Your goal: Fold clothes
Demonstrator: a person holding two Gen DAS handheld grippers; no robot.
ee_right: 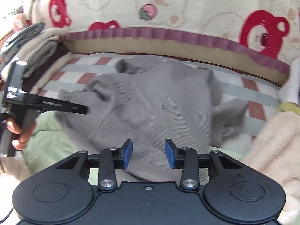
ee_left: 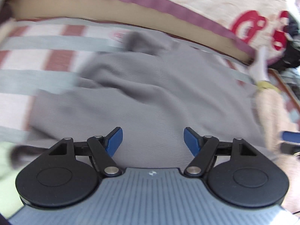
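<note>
A grey ribbed garment lies crumpled on a striped red, white and grey bed sheet. My left gripper hovers open just above the garment's near part, blue pads wide apart, nothing between them. In the right wrist view the same garment spreads across the middle, one corner flopped out to the right. My right gripper is open over its near edge, holding nothing. The left gripper shows there at the far left, held by a hand, its tip over the garment's left side.
A cream blanket with red bear prints and a purple trim runs along the back. Folded clothes are stacked at the back left. A light green cloth lies under the garment's near side. A fluffy beige fabric sits at the right.
</note>
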